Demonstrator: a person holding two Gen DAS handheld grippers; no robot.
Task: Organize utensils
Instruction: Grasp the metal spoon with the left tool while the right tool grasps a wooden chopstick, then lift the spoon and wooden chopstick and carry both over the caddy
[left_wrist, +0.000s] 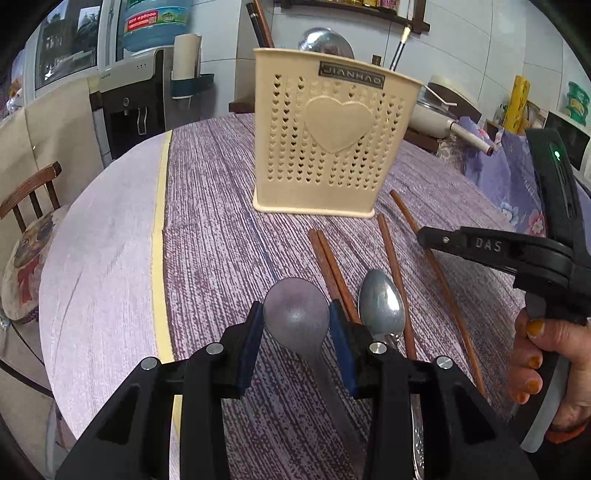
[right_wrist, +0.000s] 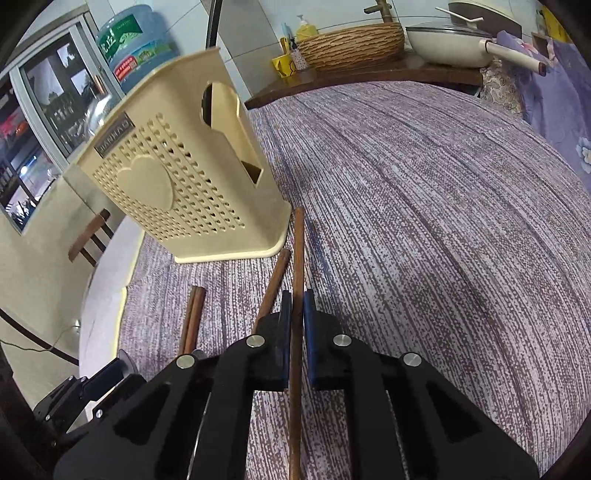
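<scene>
A cream perforated utensil holder (left_wrist: 325, 147) with a heart stands on the purple tablecloth; it also shows in the right wrist view (right_wrist: 177, 184). My left gripper (left_wrist: 297, 314) has its jaws around the bowl of a large metal spoon (left_wrist: 295, 314) lying on the cloth. A second metal spoon (left_wrist: 382, 302) lies to its right. A pair of brown chopsticks (left_wrist: 332, 269) lies between the spoons. My right gripper (right_wrist: 297, 306) is shut on a single brown chopstick (right_wrist: 298, 251) near the holder's base. Another chopstick (right_wrist: 273, 284) lies beside it on the left.
The round table's cloth (right_wrist: 443, 221) stretches to the right. A wooden shelf with a woven basket (right_wrist: 351, 44) and a white pan (right_wrist: 454, 44) stands behind the table. A chair (left_wrist: 29, 206) stands at the left, a water dispenser (left_wrist: 129, 107) behind.
</scene>
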